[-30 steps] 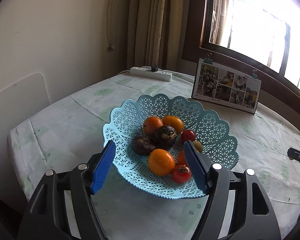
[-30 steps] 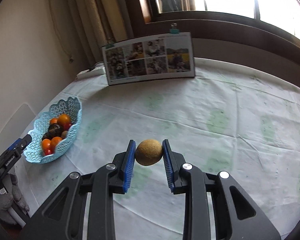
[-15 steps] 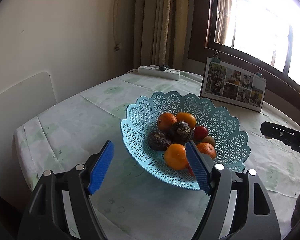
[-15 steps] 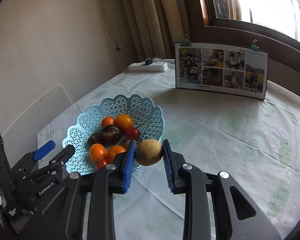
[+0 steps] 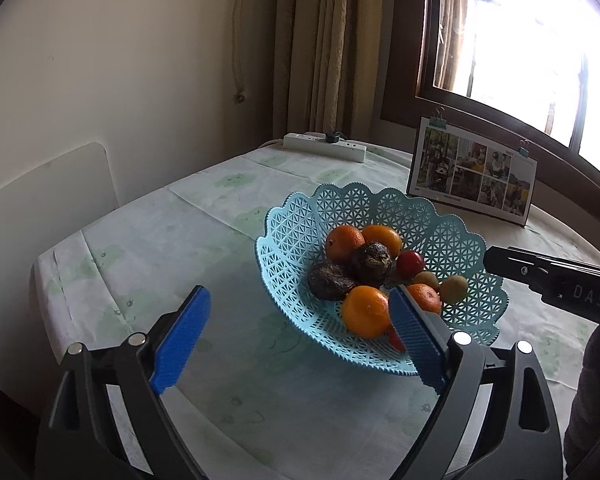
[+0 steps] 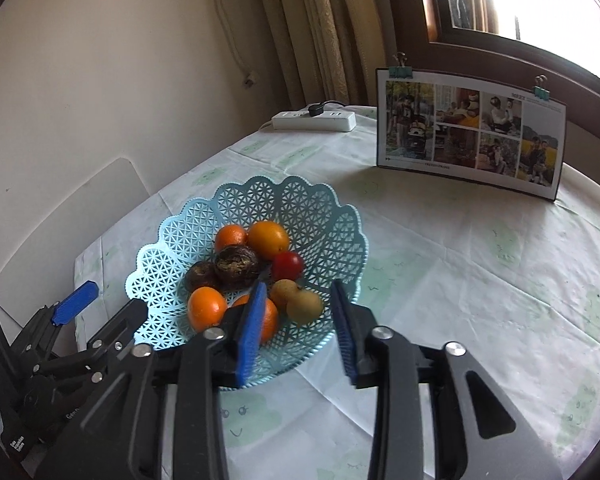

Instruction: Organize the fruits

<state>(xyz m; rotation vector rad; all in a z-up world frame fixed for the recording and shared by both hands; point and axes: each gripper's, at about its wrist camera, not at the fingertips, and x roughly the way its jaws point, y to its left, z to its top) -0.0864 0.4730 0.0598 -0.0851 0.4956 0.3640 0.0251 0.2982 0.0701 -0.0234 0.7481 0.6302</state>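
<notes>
Brown-green fruit (image 6: 305, 307), lying in the blue lattice basket (image 6: 300, 204) at its near right side, touching a smaller tan fruit (image 6: 283, 290) and close to the basket wall. Framed by the right gripper (image 6: 298, 330), jaws spread apart, neither pad touching the fruit: released, by the look of it. Packed around: oranges (image 6: 206, 307), two dark wrinkled fruits (image 6: 236, 265), a red tomato (image 6: 287, 265), all heaped toward the middle. Seen from the left wrist, the same fruit (image 5: 453, 289) perched near the scalloped rim, with the right gripper's black body (image 5: 556, 278) reaching in from the side.

Left gripper (image 5: 296, 338) hanging wide open and empty just before the basket's near edge, one blue pad overlapping the rim in view; contact impossible to judge.

Basket resting on the pale patterned tablecloth (image 6: 460, 264), with a photo board (image 6: 470, 132) and a power strip (image 6: 314, 120) well behind, toward the window.

Risks from here: fruit perched on the sloped wall, liable to roll, perhaps over the low rim, if nudged. Right pad close to the lattice on withdrawal: a snag there could tip or drag the light basket. Left pad near the rim poses the same hazard. Loosely stacked pile, so any knock could shift the oranges.
</notes>
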